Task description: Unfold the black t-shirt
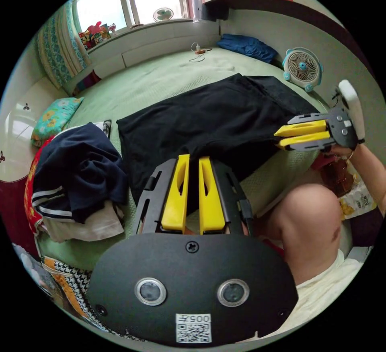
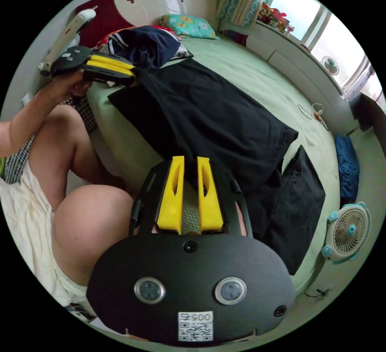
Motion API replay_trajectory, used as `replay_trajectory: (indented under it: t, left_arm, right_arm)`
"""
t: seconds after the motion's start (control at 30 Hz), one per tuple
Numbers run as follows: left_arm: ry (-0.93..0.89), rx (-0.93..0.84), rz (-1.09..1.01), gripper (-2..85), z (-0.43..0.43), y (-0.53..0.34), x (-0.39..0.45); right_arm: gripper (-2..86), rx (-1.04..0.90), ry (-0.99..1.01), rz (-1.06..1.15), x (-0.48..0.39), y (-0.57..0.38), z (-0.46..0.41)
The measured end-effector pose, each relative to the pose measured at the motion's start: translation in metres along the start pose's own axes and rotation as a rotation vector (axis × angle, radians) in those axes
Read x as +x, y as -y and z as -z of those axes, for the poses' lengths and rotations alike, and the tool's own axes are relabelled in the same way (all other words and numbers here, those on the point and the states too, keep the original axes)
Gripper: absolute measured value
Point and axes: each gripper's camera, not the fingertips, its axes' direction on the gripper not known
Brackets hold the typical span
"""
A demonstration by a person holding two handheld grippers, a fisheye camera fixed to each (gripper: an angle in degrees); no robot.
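Observation:
The black t-shirt (image 1: 209,118) lies spread over the green bed (image 1: 161,78), partly folded, with a flap hanging off the far side (image 2: 289,207). In the left gripper view, my left gripper (image 1: 194,159) is shut on the shirt's near edge, with black cloth between its yellow jaws. The right gripper view shows that same gripper (image 2: 132,76) lifting a corner of the shirt. My right gripper (image 2: 191,159) is shut on the shirt's edge (image 2: 217,126) further along. It appears in the left gripper view (image 1: 277,138) at the right, held by a hand.
A pile of navy and white clothes (image 1: 76,175) sits beside the shirt. A small fan (image 1: 302,68), a blue cloth (image 1: 247,46) and a floral pillow (image 1: 54,116) lie around the bed. The person's knee (image 1: 309,223) is close to the bed's edge.

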Motion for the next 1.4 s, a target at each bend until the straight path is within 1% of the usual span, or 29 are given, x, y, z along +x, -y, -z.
replay_trajectory:
  t: [0.03, 0.1, 0.27, 0.33, 0.4, 0.5, 0.57, 0.77, 0.9, 0.97, 1.03, 1.13, 1.27, 1.37, 1.4]
  left_arm:
    - [-0.003, 0.000, -0.001, 5.0, 0.001, 0.005, -0.001]
    - [-0.023, 0.006, 0.001, 5.0, 0.007, 0.024, -0.007]
    - [-0.035, 0.004, -0.029, 4.9, 0.017, 0.055, -0.013]
    - [-0.028, 0.001, -0.049, 4.9, 0.019, 0.066, -0.015]
    - [-0.029, -0.005, -0.063, 4.9, 0.019, 0.078, -0.021]
    - [-0.045, -0.012, -0.073, 4.9, 0.014, 0.094, -0.032]
    - [-0.035, -0.015, -0.081, 4.9, 0.011, 0.105, -0.038]
    - [0.038, 0.041, -0.072, 4.8, -0.003, 0.171, -0.078]
    - [0.169, 0.112, -0.040, 4.8, -0.016, 0.247, -0.123]
    - [0.196, 0.143, -0.007, 4.8, -0.023, 0.278, -0.142]
    - [0.222, 0.170, 0.050, 4.8, -0.033, 0.304, -0.161]
    - [0.243, 0.194, 0.128, 4.9, -0.055, 0.333, -0.188]
    - [0.189, 0.148, 0.213, 5.2, -0.102, 0.344, -0.212]
    - [0.222, 0.113, 0.238, 5.7, -0.140, 0.331, -0.215]
    - [0.231, 0.072, 0.248, 6.9, -0.155, 0.323, -0.216]
  right_arm:
    - [8.0, 0.003, -0.016, 0.000, 0.000, -0.002, -0.002]
    - [9.2, 0.016, -0.033, -0.001, -0.001, -0.005, -0.005]
    - [9.6, 0.036, -0.142, -0.028, -0.006, -0.005, -0.022]
    - [7.8, 0.041, -0.238, -0.031, -0.005, -0.002, -0.029]
    - [5.1, 0.045, -0.291, -0.039, 0.000, -0.002, -0.031]
    - [-0.1, 0.057, -0.318, -0.063, 0.018, -0.002, -0.028]
    - [-1.0, 0.069, -0.301, -0.068, 0.033, 0.002, -0.021]
    - [-1.6, 0.158, -0.268, -0.162, 0.123, 0.062, 0.012]
    - [-1.6, 0.201, -0.285, -0.210, 0.204, 0.144, 0.021]
    - [-1.6, 0.197, -0.314, -0.237, 0.237, 0.184, 0.016]
    - [-1.6, 0.194, -0.346, -0.294, 0.278, 0.232, 0.002]
    - [-1.6, 0.190, -0.361, -0.408, 0.319, 0.274, -0.026]
    - [-1.5, 0.115, -0.360, -0.518, 0.351, 0.297, -0.076]
    - [-1.2, 0.077, -0.361, -0.568, 0.360, 0.293, -0.119]
    - [-0.9, 0.042, -0.356, -0.577, 0.360, 0.288, -0.139]
